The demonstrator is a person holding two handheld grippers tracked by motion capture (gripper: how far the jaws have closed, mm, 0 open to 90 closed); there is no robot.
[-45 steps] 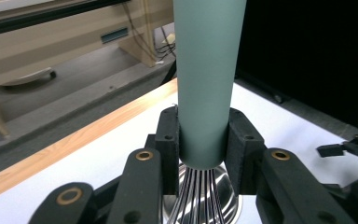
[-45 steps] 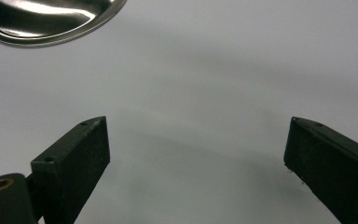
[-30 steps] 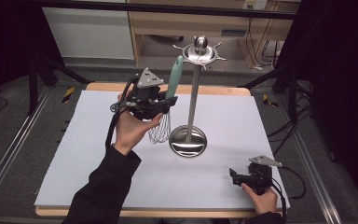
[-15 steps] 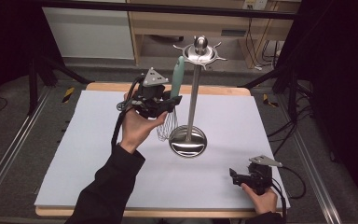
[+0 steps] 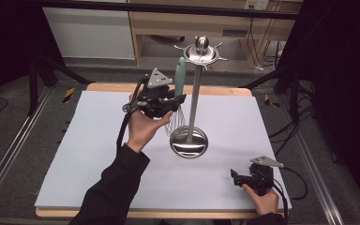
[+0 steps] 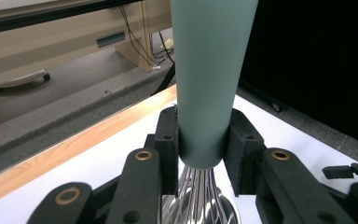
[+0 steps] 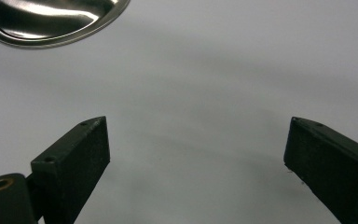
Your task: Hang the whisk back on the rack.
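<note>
The whisk [image 5: 179, 89] has a smooth teal handle and steel wires, upright left of the stand [image 5: 194, 93], perhaps touching it. The left gripper [image 5: 176, 101] clamps its handle. The right gripper [image 5: 234, 177] rests near-right, jaws wide.

Left gripper [image 5: 176, 101] clamped; right gripper [image 7: 196, 163] agape.

The stand [image 5: 190, 140] sits on the table [image 5: 84, 154] right of centre. The whisk [image 5: 179, 82], upright in the left gripper [image 5: 176, 101], is just left of the stand's pole. The right gripper [image 5: 236, 178] rests on the table's near right corner, well apart.
</note>
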